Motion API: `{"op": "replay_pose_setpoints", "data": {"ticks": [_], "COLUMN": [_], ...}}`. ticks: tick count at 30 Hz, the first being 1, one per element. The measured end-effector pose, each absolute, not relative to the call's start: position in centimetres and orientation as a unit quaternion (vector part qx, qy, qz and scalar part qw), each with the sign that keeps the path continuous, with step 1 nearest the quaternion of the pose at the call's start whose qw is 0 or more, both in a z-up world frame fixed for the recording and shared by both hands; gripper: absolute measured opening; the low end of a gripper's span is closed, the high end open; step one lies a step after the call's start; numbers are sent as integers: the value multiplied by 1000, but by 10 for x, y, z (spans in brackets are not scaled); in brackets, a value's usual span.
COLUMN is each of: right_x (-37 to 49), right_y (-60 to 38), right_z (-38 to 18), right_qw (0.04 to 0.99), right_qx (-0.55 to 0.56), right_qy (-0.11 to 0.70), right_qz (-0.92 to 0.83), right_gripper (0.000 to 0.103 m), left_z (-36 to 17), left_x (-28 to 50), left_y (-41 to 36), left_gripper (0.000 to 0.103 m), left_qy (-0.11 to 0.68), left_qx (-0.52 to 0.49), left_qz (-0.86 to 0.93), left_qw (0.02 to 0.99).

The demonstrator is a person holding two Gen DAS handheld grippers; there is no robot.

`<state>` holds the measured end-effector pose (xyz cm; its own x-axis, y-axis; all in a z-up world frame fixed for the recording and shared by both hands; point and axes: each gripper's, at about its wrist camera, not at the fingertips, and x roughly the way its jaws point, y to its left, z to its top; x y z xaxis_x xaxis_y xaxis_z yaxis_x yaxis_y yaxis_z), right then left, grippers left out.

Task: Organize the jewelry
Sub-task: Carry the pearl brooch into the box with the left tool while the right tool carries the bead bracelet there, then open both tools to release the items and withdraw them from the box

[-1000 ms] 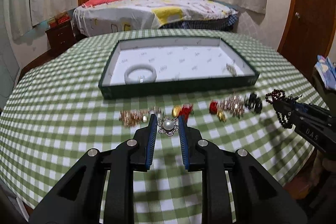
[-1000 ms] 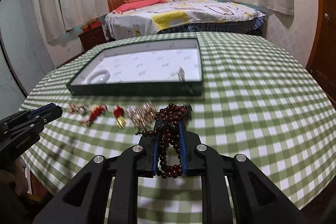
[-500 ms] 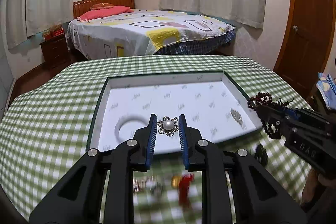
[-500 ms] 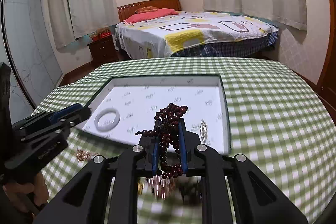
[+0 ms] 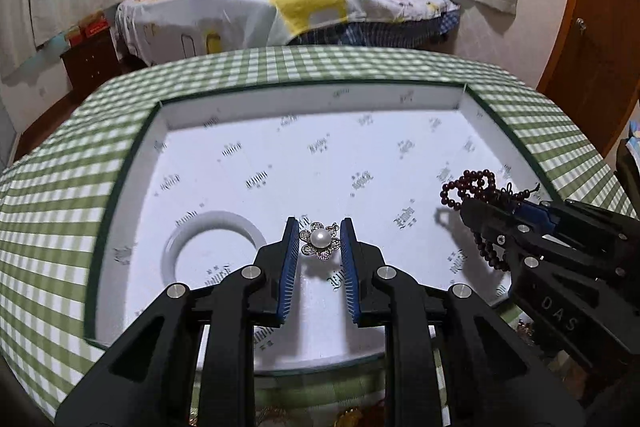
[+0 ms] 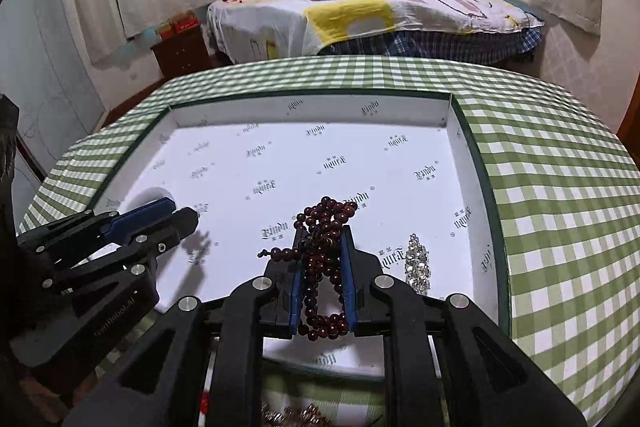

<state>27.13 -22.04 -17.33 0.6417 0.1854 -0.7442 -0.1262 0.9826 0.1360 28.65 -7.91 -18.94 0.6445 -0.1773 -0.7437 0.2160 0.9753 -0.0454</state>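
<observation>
Holding both loads over the white-lined tray [image 5: 132, 163]: bangle [image 5: 214, 247] and a crystal piece [image 6: 417, 261] lie inside. My left gripper [image 5: 319, 241] pinches the pearl brooch [image 5: 320, 239]; my right gripper [image 6: 323, 251] clamps the bead string [image 6: 322, 267].

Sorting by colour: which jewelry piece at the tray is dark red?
The dark red bead bracelet, clamped in the right tongs. The pearl flower brooch and white bangle are pale; the crystal piece is silvery.
</observation>
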Motion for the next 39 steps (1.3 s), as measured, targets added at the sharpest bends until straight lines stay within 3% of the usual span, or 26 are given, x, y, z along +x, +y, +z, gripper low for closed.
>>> {"op": "replay_pose_setpoints", "data": {"ticks": [9,10,12,13,24,28,39], "right_x": [281,281,281,280,266,260,227], "right_y": [-220,-221,-222,-222,-227,-227,-223], "right_z": [-182,-182,-182,-181,-163,-154,-143], "right_qw": [896,895,896,898,908,912,916], "right_qx": [32,33,34,36,38,39,44], "right_qy": [434,435,434,432,410,402,390], "right_qz": [86,86,83,81,73,71,78], "right_gripper": [20,22,41,43,43,43,43], "left_z": [-200,-199,-199,-199,-185,-177,-161], "left_x": [292,292,294,294,275,265,235], "left_y": [-81,-82,-82,-82,-76,-72,-61], "left_gripper": [21,24,31,35,60,65,65], "left_qy": [432,432,433,434,422,408,388], "left_qx": [30,30,25,23,7,12,7], "left_qz": [-108,-109,-113,-113,-113,-108,-102], "left_qw": [895,895,894,893,899,907,916]}}
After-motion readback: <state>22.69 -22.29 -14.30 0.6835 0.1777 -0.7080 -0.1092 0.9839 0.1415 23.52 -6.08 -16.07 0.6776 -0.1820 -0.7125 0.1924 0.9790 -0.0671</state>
